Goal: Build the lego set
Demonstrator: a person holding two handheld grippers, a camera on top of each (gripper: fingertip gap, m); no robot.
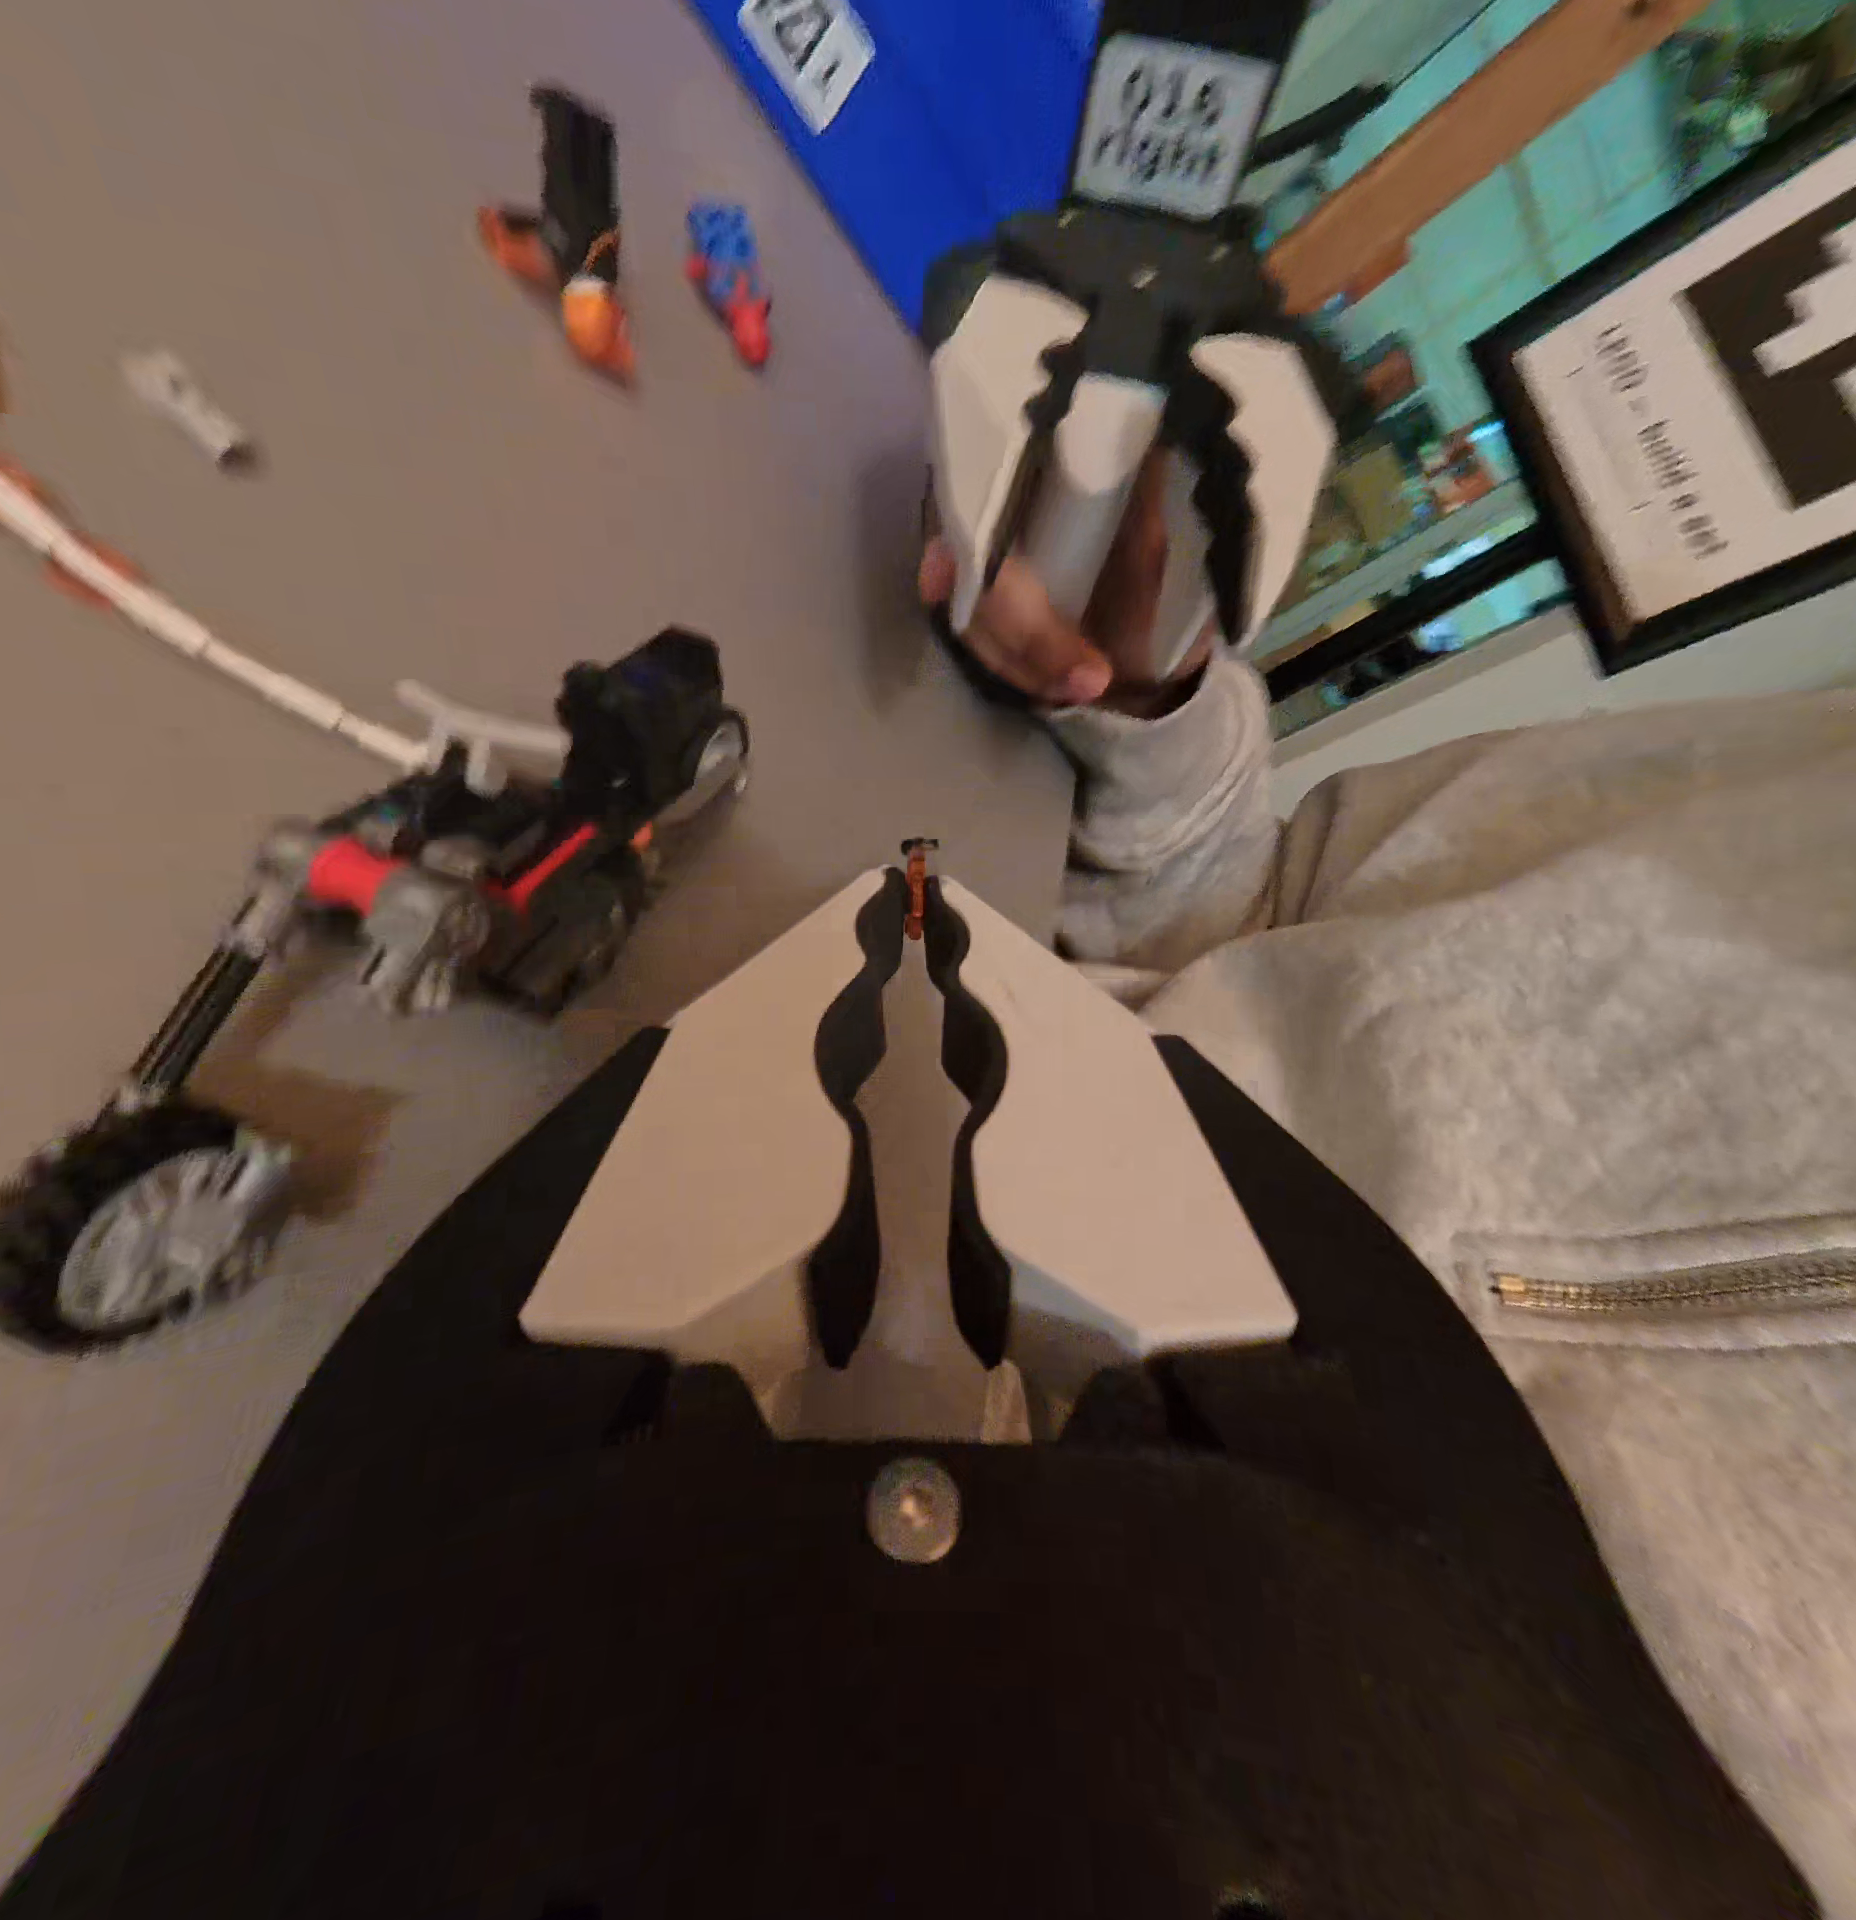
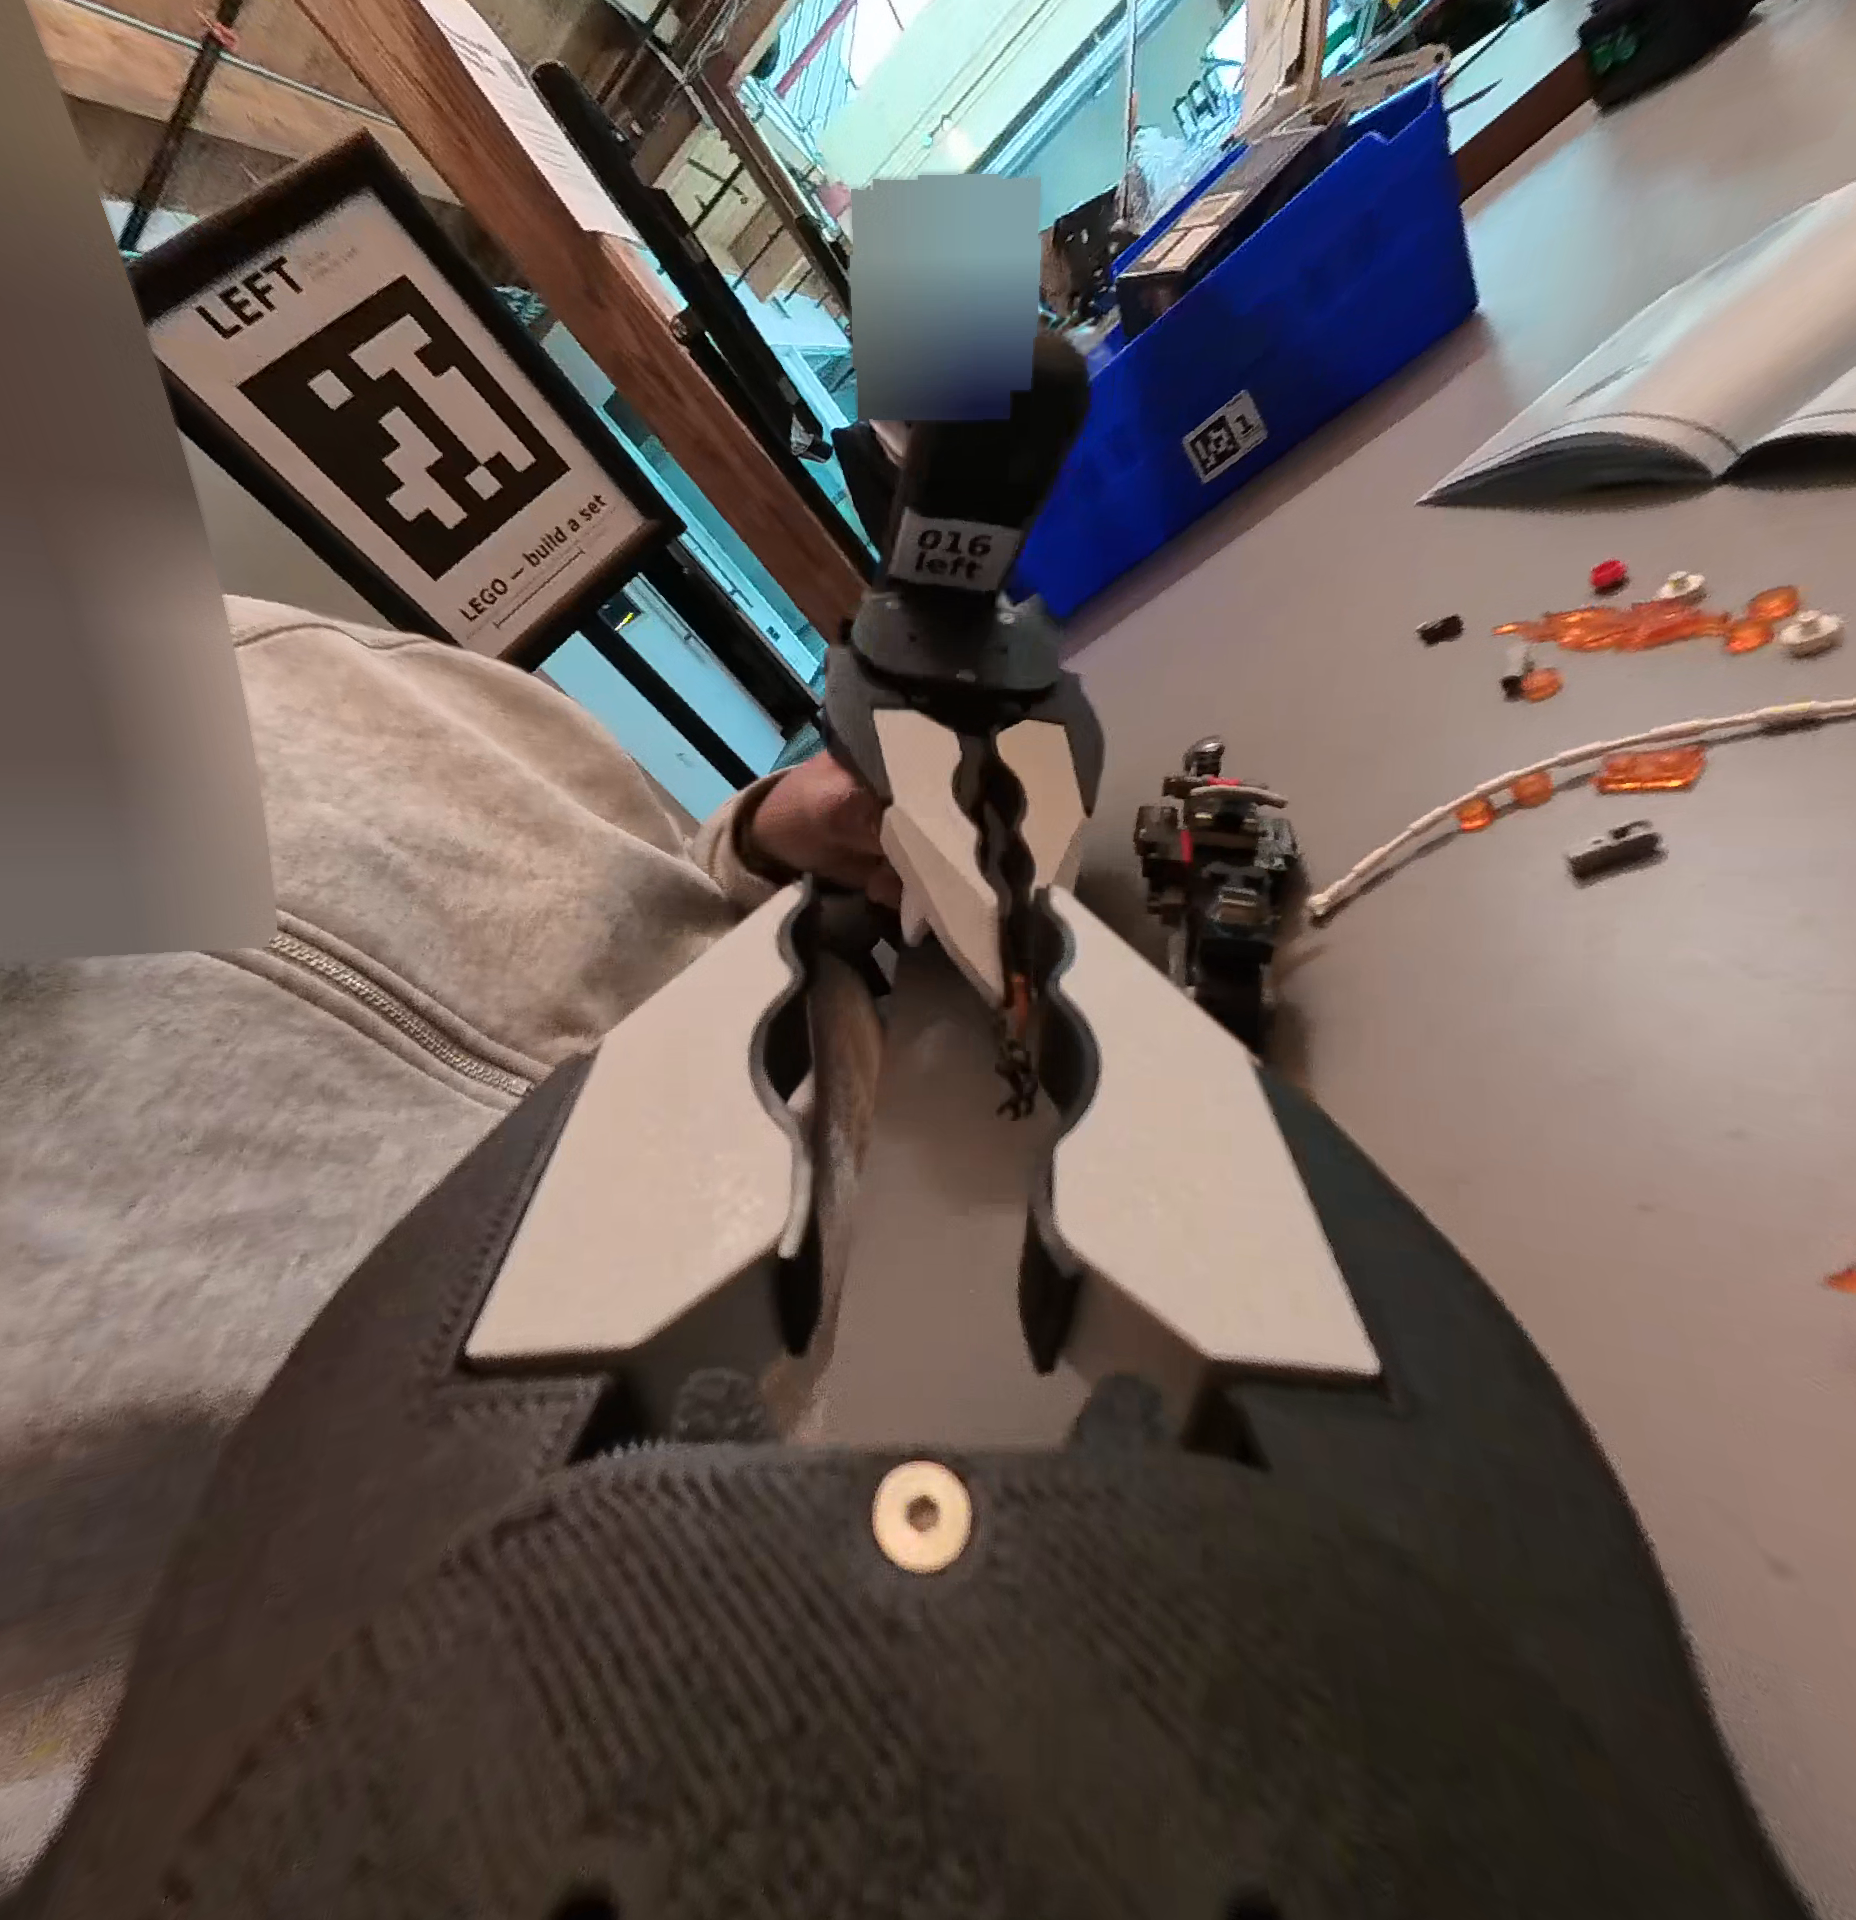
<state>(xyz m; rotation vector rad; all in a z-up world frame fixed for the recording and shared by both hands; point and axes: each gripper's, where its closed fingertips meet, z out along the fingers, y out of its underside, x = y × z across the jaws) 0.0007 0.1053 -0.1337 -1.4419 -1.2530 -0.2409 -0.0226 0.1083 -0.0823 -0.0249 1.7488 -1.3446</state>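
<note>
Nearest in the left wrist view: left gripper (image 1: 911, 894), jaws pinched shut on a small orange piece (image 1: 913, 909) at the very tips. The right wrist view shows a thin dark chain (image 2: 1017, 1070) hanging from that piece (image 2: 1019, 992), long axis roughly vertical, dangling down.

Right gripper (image 2: 929, 935) has its jaws apart w/ nothing held. The chain hangs just inside the gap, nearer one finger, apparently not touching. Key relation: chain sits directly ahead of the right gripper, between its fingers, so right is the nearer free tool to take the lower end. I judge a small closing move would catch it; risk is the chain swinging or slipping since it's thin & loose.

Further out on the grey table (image 1: 404, 520): partly built lego motorbike (image 1: 467, 883), lying well left of the left gripper, front wheel (image 1: 134, 1236) toward the camera. Same bike (image 2: 1220, 873) shows just beside the left gripper (image 2: 1007, 971) in the right wrist view.

Beyond: white curved strand (image 2: 1526, 769) w/ orange bits, scattered orange flame pieces (image 2: 1641, 629), a small dark piece (image 2: 1615, 847). Far: open instruction booklet (image 2: 1713, 384), blue bin (image 2: 1308, 343). Nothing blocks the gap btw grippers.
</note>
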